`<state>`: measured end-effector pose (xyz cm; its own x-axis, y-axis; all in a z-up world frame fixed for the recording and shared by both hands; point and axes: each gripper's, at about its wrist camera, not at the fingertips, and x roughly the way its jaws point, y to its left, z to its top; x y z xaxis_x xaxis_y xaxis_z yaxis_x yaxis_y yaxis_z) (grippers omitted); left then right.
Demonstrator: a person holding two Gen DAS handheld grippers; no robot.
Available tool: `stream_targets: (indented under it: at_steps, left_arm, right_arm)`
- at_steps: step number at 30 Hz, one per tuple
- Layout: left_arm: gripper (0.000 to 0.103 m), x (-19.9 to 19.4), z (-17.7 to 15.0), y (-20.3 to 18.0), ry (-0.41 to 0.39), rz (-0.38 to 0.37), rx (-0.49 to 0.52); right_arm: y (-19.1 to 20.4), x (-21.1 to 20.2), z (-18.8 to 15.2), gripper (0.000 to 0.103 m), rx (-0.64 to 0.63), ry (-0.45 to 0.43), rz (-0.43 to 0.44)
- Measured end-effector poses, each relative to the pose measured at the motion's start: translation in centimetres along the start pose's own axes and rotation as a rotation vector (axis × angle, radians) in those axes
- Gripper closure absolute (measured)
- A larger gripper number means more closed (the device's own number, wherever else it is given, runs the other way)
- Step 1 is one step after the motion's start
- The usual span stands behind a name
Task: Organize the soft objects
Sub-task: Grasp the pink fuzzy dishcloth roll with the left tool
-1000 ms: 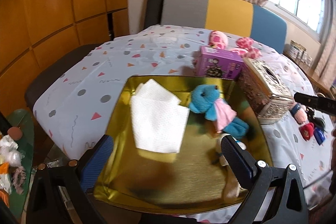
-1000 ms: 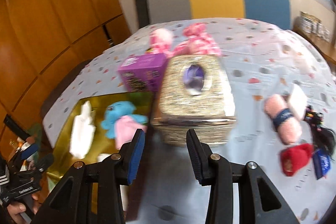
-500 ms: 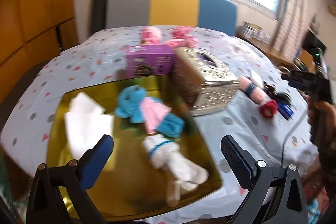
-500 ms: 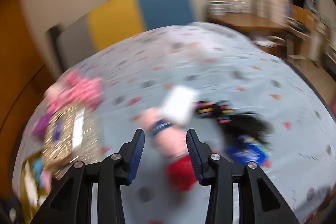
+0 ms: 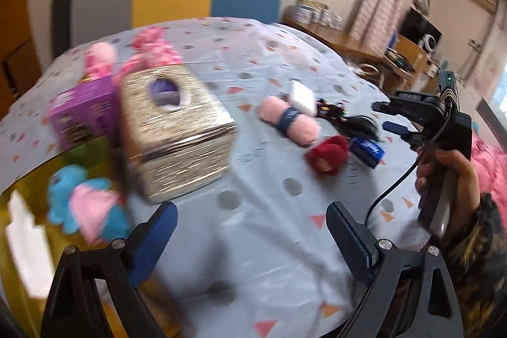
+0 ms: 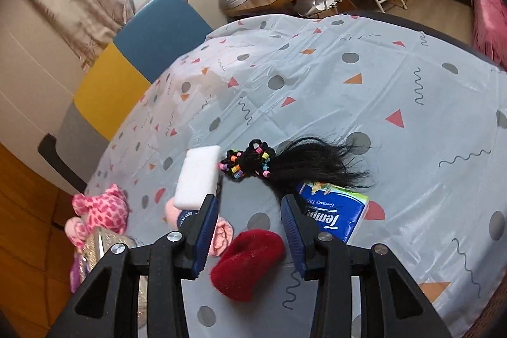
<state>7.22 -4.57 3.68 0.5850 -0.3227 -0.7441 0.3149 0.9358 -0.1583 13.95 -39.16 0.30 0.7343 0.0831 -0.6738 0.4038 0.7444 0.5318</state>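
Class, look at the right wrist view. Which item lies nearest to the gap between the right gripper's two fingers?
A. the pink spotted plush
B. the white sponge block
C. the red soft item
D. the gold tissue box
C: the red soft item lies just below the gap of the right gripper, untouched by its blue pads.

Both wrist views look down, close — sharing the red sock (image 5: 326,155) (image 6: 248,263).

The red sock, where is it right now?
The red sock lies on the tablecloth, low in the right wrist view, between the pink towel roll and the blue tissue pack.
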Motion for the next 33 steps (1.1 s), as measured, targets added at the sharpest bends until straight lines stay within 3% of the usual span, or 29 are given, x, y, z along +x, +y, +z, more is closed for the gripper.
stream_targets:
  at_steps: [6, 13, 20, 29, 31, 32, 33]
  left_arm:
    - [0.008, 5.4, 3.8, -4.7, 0.065, -0.034, 0.062]
    - [0.013, 12.5, 7.4, -7.5, 0.131, -0.049, 0.048]
    - [0.011, 19.3, 10.5, -7.8, 0.186, -0.035, -0.061]
    - [0.012, 25.7, 11.8, -6.9, 0.247, 0.016, -0.133]
    - [0.032, 26.6, 11.7, -6.6, 0.255, 0.008, -0.136]
    - [0.047, 26.6, 11.8, -6.6, 0.234, 0.011, -0.125]
    - [0.049, 26.4, 11.7, -6.8, 0.215, 0.012, -0.098]
  right_arm:
    - [-1.0, -0.4, 0.0, 0.056, 0.068, -0.002, 0.038]
    - [-1.3, -0.5, 0.1, 0.056, 0.090, 0.013, 0.080]
    - [-1.7, -0.2, 0.1, 0.056, 0.127, 0.037, 0.129]
    - [-1.3, 0.5, -0.3, 0.055, 0.120, 0.083, 0.162]
    - [-1.1, 0.6, -0.3, 0.055, 0.114, 0.087, 0.159]
    - [-1.1, 0.6, -0.4, 0.055, 0.112, 0.087, 0.158]
    - [-1.1, 0.6, -0.4, 0.055, 0.111, 0.087, 0.158]
